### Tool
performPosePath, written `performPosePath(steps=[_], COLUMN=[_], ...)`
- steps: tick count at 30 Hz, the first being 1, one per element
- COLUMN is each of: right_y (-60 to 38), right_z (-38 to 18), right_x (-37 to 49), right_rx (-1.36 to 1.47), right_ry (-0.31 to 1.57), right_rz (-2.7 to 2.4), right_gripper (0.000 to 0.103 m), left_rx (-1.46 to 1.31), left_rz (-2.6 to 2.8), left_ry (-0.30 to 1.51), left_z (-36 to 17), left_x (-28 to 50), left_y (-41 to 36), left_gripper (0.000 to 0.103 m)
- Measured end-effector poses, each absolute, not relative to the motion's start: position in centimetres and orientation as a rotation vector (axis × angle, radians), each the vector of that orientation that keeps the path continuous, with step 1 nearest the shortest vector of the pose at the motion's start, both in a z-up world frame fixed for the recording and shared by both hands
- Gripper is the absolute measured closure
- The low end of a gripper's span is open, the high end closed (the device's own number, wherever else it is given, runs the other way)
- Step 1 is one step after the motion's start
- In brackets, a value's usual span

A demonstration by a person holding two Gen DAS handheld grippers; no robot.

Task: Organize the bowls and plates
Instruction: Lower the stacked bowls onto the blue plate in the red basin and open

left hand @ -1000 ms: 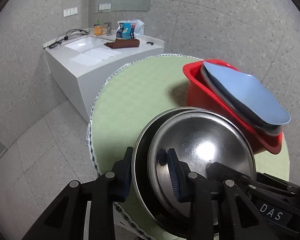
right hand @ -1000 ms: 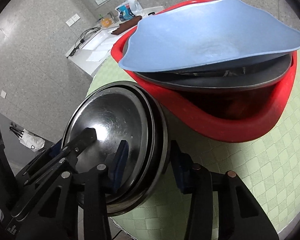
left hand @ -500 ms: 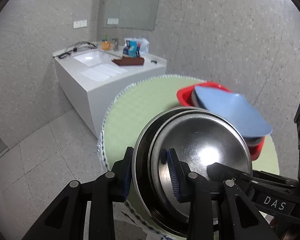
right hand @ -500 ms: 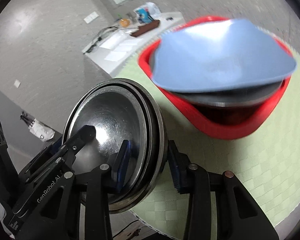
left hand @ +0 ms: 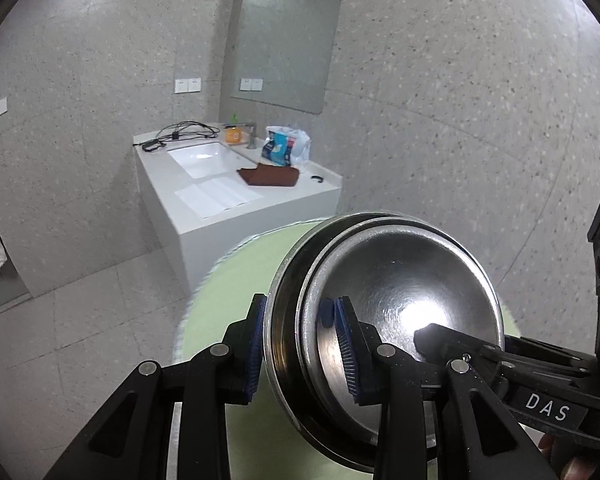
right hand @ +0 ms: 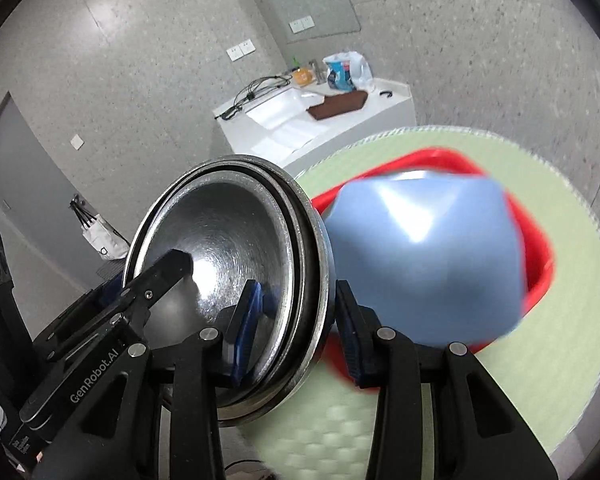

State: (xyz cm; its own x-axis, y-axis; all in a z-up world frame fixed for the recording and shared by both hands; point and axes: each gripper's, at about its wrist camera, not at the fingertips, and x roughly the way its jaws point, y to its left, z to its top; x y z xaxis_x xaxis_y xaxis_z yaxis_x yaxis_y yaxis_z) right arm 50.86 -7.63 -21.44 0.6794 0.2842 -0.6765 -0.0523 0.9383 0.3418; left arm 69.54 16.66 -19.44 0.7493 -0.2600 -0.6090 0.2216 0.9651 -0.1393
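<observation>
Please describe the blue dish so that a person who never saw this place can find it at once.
Find the round table with the pale green cloth; a red plastic tub stands on it. The blue dish lies on top of that tub. It is the only matte blue piece, with soft corners, unlike the round shiny steel bowls beside it.

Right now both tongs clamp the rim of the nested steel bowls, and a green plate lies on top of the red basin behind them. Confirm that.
One thing is wrong: the plate on the red basin is blue, not green, as the right wrist view shows. The rest holds: the left tongs and right tongs both clamp the rim of the nested steel bowls.
</observation>
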Motion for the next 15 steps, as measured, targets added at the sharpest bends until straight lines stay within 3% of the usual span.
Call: performPosePath(steps=[15], right_y=[-18.1], right_z=[-23.5], right_x=[57.1], right_rx=[0.228], right_ry=[0.934], right_rz=[0.126], right_gripper=[0.065], left_rx=[-0.025], left_rz=[-0.269], left_ry=[0.841], left_z=[-23.0], left_x=[79.6], left_y=[5.9], left_gripper=[0.073])
